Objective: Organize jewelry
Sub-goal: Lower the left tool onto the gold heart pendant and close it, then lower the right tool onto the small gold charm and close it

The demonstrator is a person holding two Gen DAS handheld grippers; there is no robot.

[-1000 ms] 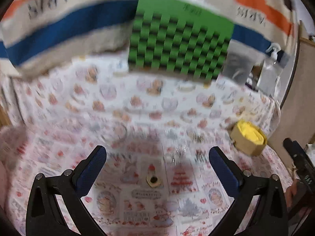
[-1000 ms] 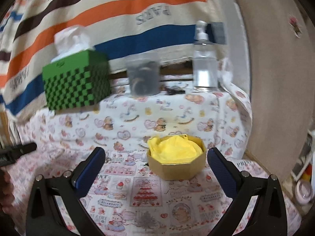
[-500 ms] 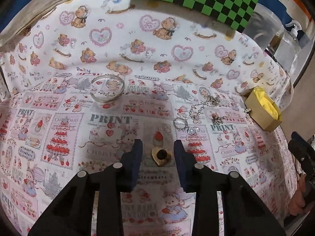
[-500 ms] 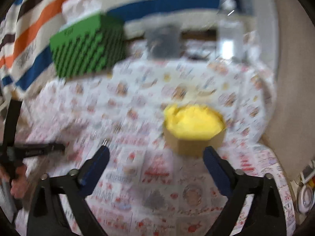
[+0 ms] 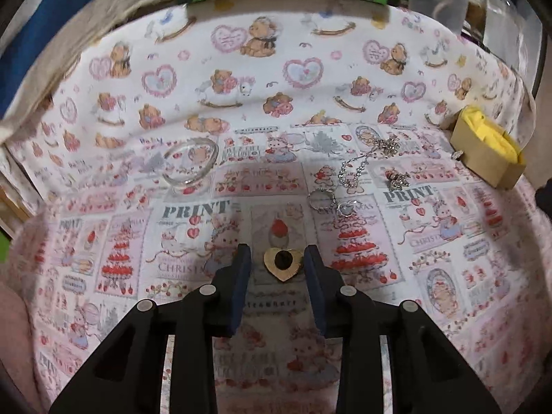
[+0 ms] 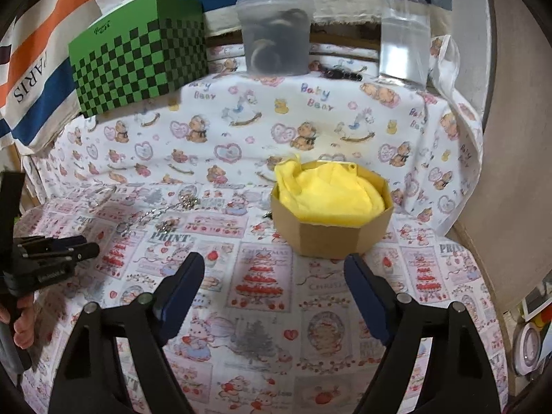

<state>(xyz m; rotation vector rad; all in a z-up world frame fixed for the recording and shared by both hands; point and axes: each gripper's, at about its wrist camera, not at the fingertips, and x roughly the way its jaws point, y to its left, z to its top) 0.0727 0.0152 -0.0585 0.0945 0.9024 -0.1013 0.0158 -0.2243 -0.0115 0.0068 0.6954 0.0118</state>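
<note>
While your left gripper point(image 5: 277, 264) brackets the gold heart-shaped brooch point(image 5: 283, 263), jaws parted, pinch it next; your right gripper point(image 6: 274, 277) waits spread.

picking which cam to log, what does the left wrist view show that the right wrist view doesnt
Only the left wrist view: the gold heart pendant lying between the left gripper's narrowed fingers, not yet clamped, and two silver rings.

Only the right wrist view: the open right gripper over bare cloth, a tissue box top, a plastic tub, and a pump bottle.

Both: the yellow-lined cardboard box, the clear bangle, the silver chain, and the printed cloth.
</note>
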